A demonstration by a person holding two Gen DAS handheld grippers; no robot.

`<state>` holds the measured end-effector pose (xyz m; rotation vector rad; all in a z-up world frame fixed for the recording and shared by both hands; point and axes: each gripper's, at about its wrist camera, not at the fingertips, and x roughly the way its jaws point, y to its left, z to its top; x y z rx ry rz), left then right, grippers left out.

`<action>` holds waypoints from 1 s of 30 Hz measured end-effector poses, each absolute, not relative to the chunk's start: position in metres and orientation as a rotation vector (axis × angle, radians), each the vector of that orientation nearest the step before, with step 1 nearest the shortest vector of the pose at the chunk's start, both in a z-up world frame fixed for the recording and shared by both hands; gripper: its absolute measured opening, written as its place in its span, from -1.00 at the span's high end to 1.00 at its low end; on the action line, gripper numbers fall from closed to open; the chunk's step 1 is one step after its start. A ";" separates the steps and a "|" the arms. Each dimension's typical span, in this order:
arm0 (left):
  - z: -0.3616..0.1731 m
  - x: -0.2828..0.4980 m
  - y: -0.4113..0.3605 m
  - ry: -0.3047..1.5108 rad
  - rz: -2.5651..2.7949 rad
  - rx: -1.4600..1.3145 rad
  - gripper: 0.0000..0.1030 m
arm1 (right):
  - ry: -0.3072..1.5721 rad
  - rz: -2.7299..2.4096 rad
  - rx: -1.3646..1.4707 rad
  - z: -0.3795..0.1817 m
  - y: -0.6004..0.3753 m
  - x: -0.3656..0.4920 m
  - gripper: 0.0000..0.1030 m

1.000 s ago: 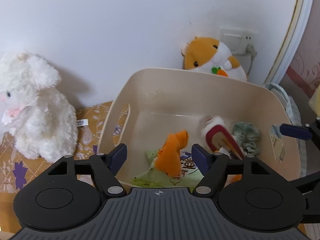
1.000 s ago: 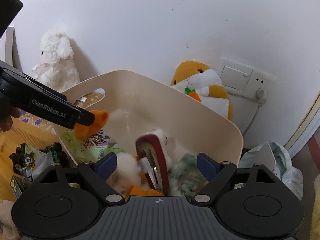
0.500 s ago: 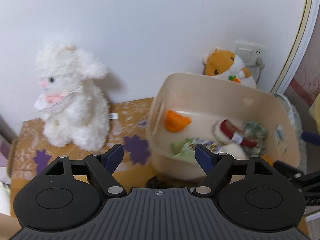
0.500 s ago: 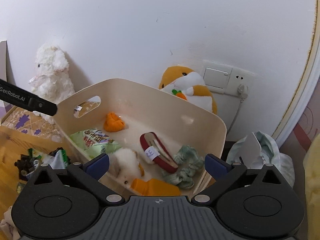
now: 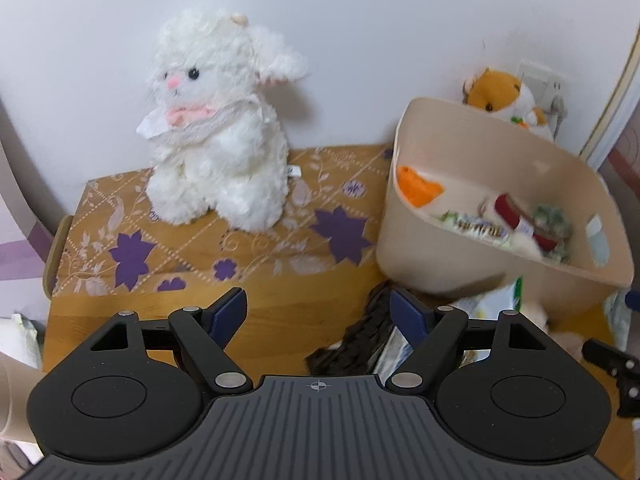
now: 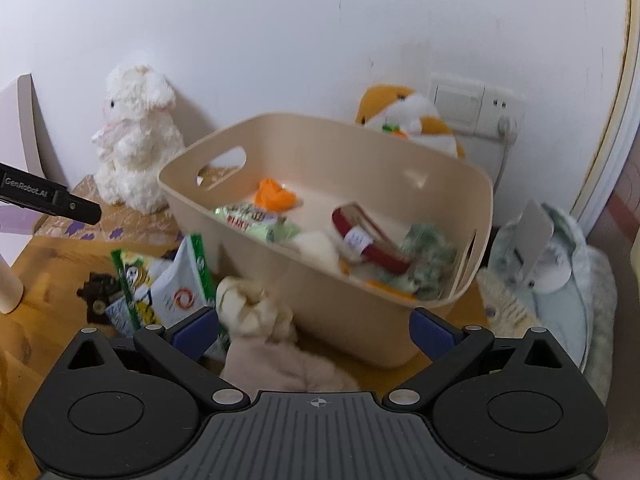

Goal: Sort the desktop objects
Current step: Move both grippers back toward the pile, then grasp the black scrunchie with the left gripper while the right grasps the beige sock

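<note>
We have the beige bin (image 6: 320, 280) partly filled: orange cloth (image 6: 276, 196), snack packet (image 6: 252, 216), red band (image 6: 368, 240). Still on the tabletop (image 6: 44, 320) beside it lie green-edged packets (image 6: 176, 284), a cream knot toy (image 6: 248, 304) and a dark clip (image 6: 98, 292). Both the left tool (image 5: 318, 312) and right tool (image 6: 316, 330) have just been opening and stand wide, empty.

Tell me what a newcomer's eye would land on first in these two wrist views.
Probably the white plush lamb, sitting upright against the wall on the patterned cloth. Next, the beige tub to its right, holding an orange cloth and a red band, with an orange hamster plush behind it.
</note>
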<state>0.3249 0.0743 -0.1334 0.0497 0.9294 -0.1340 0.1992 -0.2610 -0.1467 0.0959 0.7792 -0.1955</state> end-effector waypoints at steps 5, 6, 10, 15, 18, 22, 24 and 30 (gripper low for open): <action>-0.152 0.321 0.076 0.981 -0.161 0.155 -0.55 | 0.836 -0.200 0.132 -0.163 -0.259 0.198 -1.00; -0.156 0.321 0.076 0.993 -0.167 0.173 -0.55 | 0.844 -0.204 0.135 -0.166 -0.259 0.199 -1.00; -0.171 0.324 0.073 1.033 -0.202 0.205 -0.55 | 0.874 -0.219 0.163 -0.175 -0.261 0.199 -1.00; -0.184 0.332 0.070 1.074 -0.218 0.207 -0.55 | 0.902 -0.215 0.178 -0.183 -0.263 0.205 -1.00; -0.192 0.338 0.068 1.100 -0.225 0.217 -0.55 | 0.920 -0.208 0.194 -0.189 -0.263 0.208 -1.00; -0.201 0.344 0.065 1.128 -0.248 0.207 -0.55 | 0.922 -0.196 0.221 -0.193 -0.261 0.210 -1.00; -0.204 0.346 0.062 1.135 -0.254 0.210 -0.55 | 0.933 -0.192 0.218 -0.197 -0.260 0.212 -1.00; -0.216 0.352 0.051 1.153 -0.277 0.221 -0.55 | 0.968 -0.193 0.215 -0.208 -0.260 0.221 -1.00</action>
